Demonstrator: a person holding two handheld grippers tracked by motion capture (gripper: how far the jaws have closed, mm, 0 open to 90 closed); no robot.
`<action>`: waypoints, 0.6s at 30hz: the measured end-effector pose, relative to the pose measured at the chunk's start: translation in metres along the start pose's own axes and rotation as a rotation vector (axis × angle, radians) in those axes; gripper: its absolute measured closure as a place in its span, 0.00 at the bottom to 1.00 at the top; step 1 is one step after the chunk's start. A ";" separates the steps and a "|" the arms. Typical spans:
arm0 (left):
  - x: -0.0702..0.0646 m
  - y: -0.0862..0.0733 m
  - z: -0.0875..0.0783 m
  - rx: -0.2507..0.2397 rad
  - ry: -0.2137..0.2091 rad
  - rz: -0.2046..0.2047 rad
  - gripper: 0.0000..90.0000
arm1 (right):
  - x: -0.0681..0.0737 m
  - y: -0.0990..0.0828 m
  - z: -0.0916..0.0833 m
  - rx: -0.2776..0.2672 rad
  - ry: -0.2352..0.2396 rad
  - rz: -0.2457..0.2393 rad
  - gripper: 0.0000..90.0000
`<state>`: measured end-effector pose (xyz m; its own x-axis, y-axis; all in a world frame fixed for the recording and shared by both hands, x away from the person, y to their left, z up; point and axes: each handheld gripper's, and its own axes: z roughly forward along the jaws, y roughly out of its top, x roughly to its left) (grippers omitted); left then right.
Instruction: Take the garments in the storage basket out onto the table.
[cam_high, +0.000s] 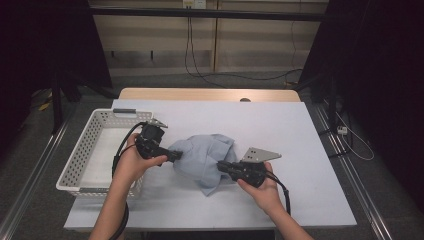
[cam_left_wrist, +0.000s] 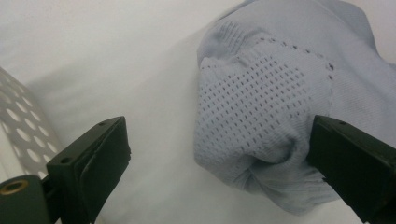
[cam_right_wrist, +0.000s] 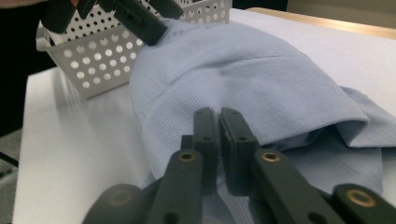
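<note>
The light blue shirt (cam_high: 207, 157) is lying bunched mid-tabletop (cam_high: 300, 130). The left tongs (cam_high: 176, 155) are gaping wide at its nine o'clock edge; the right tongs (cam_right_wrist: 218, 125) are clenched at its four o'clock side, perhaps pinching a fold. Pulling one-sided could drag the shirt crooked or make it slip free.

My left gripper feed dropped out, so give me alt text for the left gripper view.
The left gripper stands open, its black jaws on either side of a bunched light blue garment with a mesh panel, lying on the white table. A white perforated basket edges in at left.
</note>
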<state>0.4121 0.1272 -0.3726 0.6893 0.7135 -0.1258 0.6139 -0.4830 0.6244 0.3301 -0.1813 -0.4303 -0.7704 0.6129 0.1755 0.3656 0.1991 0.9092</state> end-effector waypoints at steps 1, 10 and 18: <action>0.000 0.000 0.000 0.000 -0.005 0.004 0.06 | -0.002 0.000 -0.001 0.002 0.001 0.001 0.97; -0.001 0.001 -0.002 -0.019 -0.014 0.003 0.06 | -0.008 -0.003 -0.006 0.012 -0.031 0.026 0.97; -0.001 0.001 -0.004 -0.032 -0.024 0.000 0.06 | -0.014 -0.007 -0.013 0.008 -0.043 0.060 0.97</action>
<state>0.4101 0.1278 -0.3684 0.6986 0.7008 -0.1445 0.6018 -0.4662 0.6484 0.3319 -0.2010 -0.4340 -0.7241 0.6559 0.2133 0.4146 0.1667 0.8946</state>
